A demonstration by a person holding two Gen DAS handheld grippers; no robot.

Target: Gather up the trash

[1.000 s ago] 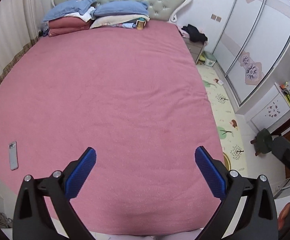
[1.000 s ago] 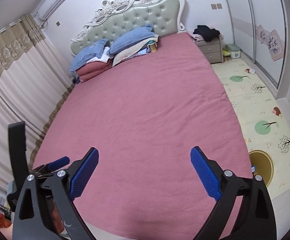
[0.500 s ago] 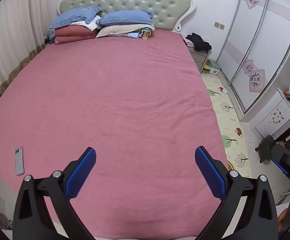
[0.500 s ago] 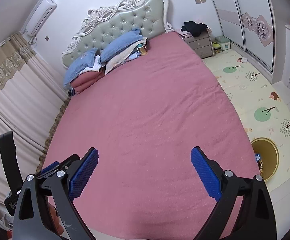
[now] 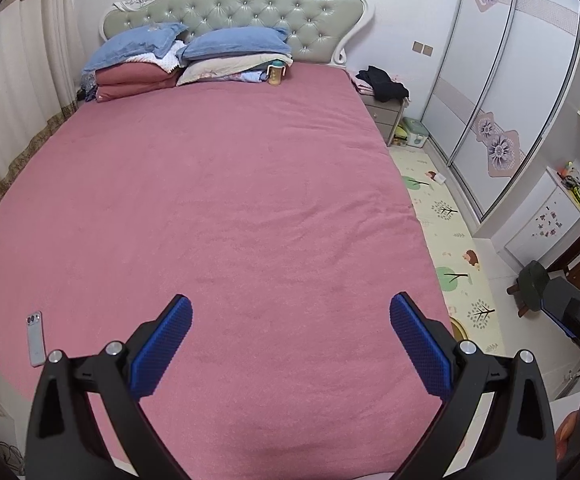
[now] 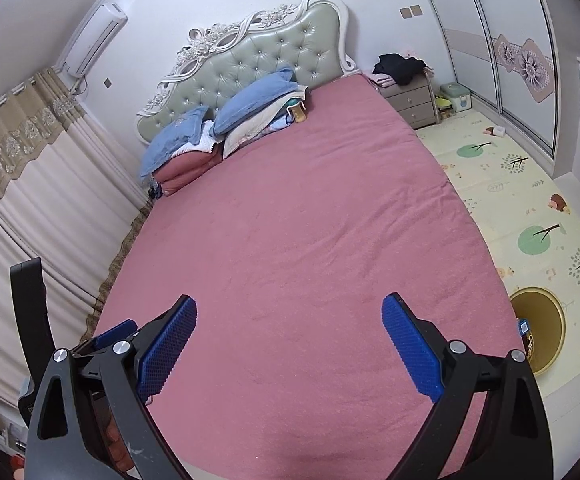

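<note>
- White scrap [image 5: 439, 177] on the play mat [image 5: 446, 240] by the wardrobe [image 5: 510, 92] looks like the likeliest trash; too small to identify.
- Probably light and crushable paper or packaging, so pinch it across the middle, gently.
- Gold bin [image 6: 540, 330] stands on the mat beside the bed [image 6: 310, 220], with something already inside.
- Left gripper [image 5: 290, 334] and right gripper [image 6: 289, 334] hover over the bed's foot, jaws wide apart, empty.

The bed [image 5: 226, 208] fills the middle, with pillows [image 5: 194, 52] and a bottle [image 5: 275, 73] at its far end before the headboard [image 5: 242, 4], a phone [image 5: 36, 338] on its near left corner, a nightstand [image 5: 384, 114] to its right, and a play mat [image 6: 530, 200] on the floor beside it.
</note>
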